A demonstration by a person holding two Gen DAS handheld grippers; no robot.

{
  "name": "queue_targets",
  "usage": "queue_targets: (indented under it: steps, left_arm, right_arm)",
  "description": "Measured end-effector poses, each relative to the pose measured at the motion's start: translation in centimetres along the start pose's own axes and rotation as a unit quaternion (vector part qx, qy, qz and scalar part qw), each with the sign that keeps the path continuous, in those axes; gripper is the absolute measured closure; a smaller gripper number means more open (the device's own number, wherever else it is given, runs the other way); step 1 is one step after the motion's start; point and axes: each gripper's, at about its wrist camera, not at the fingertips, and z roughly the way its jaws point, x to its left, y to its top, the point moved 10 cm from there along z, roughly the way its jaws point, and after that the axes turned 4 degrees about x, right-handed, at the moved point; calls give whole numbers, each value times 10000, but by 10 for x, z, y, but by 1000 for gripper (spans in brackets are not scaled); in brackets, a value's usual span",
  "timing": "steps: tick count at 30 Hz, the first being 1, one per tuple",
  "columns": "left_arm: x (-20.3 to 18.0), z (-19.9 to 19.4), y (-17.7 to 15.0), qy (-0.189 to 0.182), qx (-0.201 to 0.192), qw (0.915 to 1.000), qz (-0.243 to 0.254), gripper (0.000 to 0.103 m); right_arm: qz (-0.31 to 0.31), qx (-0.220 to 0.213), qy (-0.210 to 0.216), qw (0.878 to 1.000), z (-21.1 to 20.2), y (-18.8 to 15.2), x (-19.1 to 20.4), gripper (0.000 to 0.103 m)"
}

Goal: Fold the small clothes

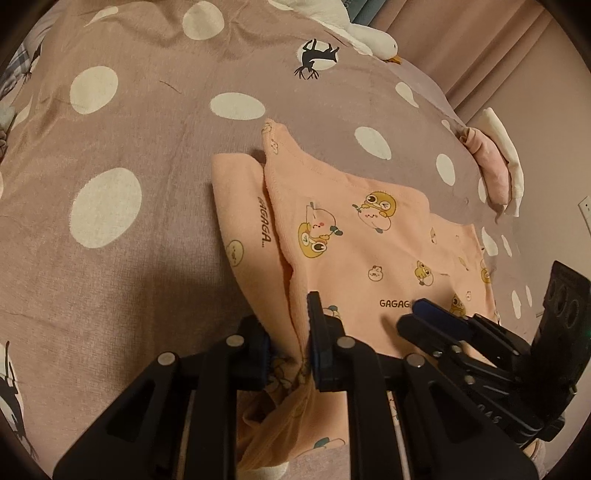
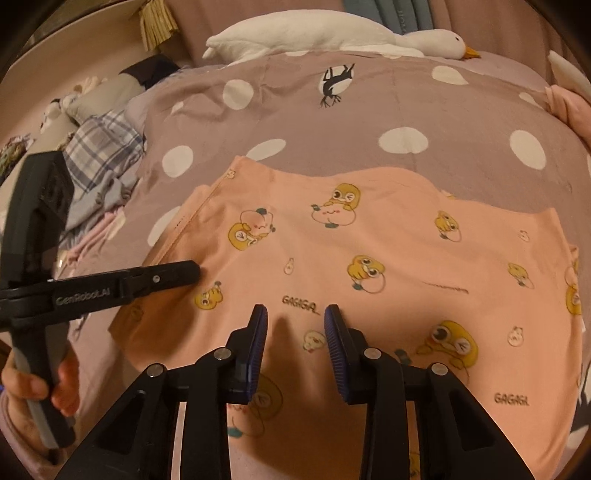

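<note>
Polka-dot bedspread (image 1: 110, 155) fills the scene, a white plush goose (image 2: 314, 33) lying far ahead of both tools at the bed's far edge. Left tool (image 1: 288, 350) is clamped on a bunched fold of the peach printed garment (image 1: 369, 236), cloth pinched right between its pads. Right tool (image 2: 295, 343) hovers over the same garment spread in front of it, jaws parted, nothing gripped. A hand (image 2: 44, 387) grips the left tool's handle.
</note>
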Motion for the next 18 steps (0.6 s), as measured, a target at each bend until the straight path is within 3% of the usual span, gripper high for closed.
queue_targets:
  steps: [8,18]
  left_arm:
    - [-2,-1,0,112,-23,9999,90,89]
    - [-12,-9,2,171,-106,9996,195,89]
  right_arm:
    - [-186,316,-149,9992,14,-6,-3,69]
    - [-281,200,80,9994,-2,-14,8,69]
